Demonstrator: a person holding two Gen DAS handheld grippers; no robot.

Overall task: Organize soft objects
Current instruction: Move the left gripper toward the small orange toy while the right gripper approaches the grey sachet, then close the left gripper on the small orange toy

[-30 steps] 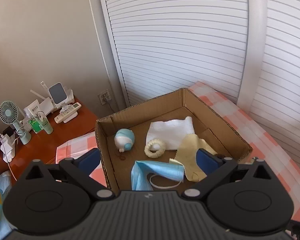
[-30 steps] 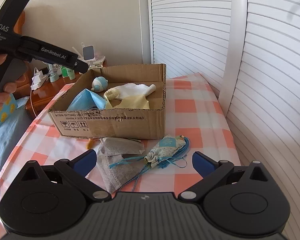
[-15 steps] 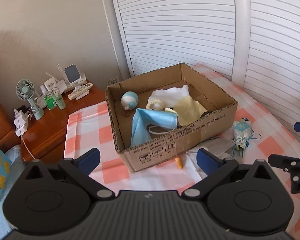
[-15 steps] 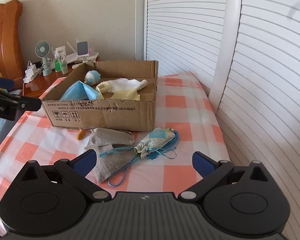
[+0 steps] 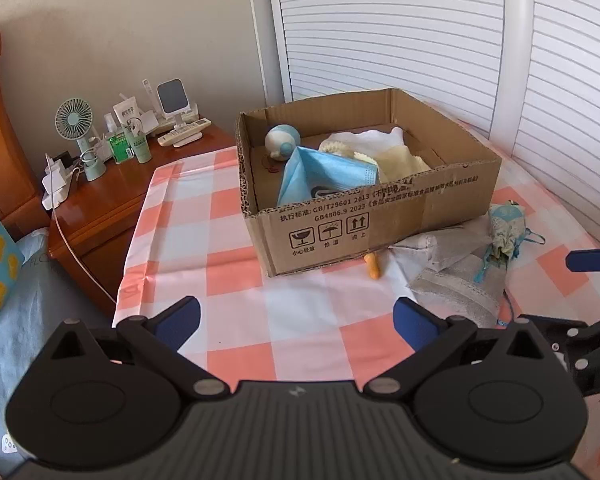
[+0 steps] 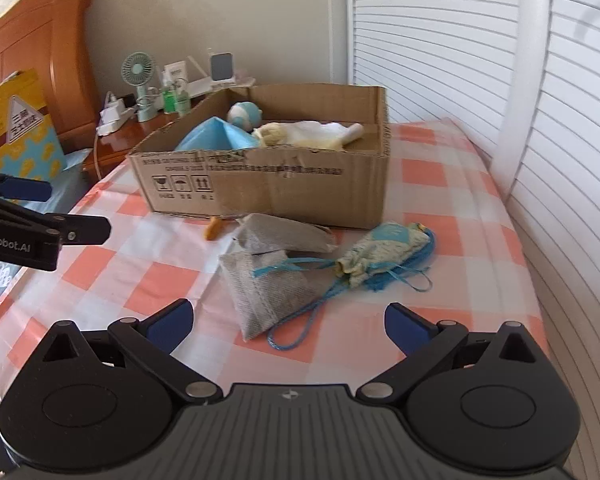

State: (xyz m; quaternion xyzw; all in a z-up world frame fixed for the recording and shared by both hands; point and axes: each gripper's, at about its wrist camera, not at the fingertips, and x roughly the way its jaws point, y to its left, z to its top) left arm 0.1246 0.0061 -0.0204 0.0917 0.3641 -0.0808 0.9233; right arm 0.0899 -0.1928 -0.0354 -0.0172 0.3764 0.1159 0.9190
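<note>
Cardboard box [image 5: 380, 216] sits open on the checked cloth [image 5: 228, 248] covering the counter, printed side toward both cameras. Inside it: blue face mask [image 5: 324, 178] propped against the near wall, blue-and-white ball [image 5: 282, 142] at the far left corner, white cloth [image 5: 364, 140] and yellow cloth [image 5: 404, 164] toward the back and right, with a cream ring-shaped item partly hidden between them.

Outside the box, just beside its near wall: two grey pouches [image 6: 260, 280], one overlapping the other, and a floral drawstring bag [image 6: 384, 248] with blue cord [image 6: 312, 312] trailing toward the right wrist camera. The bag touches the right edge of the pouches. Small orange object [image 5: 374, 266] lies on the cloth at the foot of the box; what it is cannot be told.

Left gripper [image 5: 296, 320]: jaws spread wide, nothing between them, held above bare cloth well short of the box. Right gripper [image 6: 288, 320]: jaws spread wide, nothing held, the lower grey pouch and the cord lying just ahead between the fingertips, no contact visible.

Wooden nightstand [image 5: 112, 196] to the left of the counter carries a small green fan [image 5: 74, 120], bottles and a remote. White louvred doors [image 5: 400, 28] behind the box.
</note>
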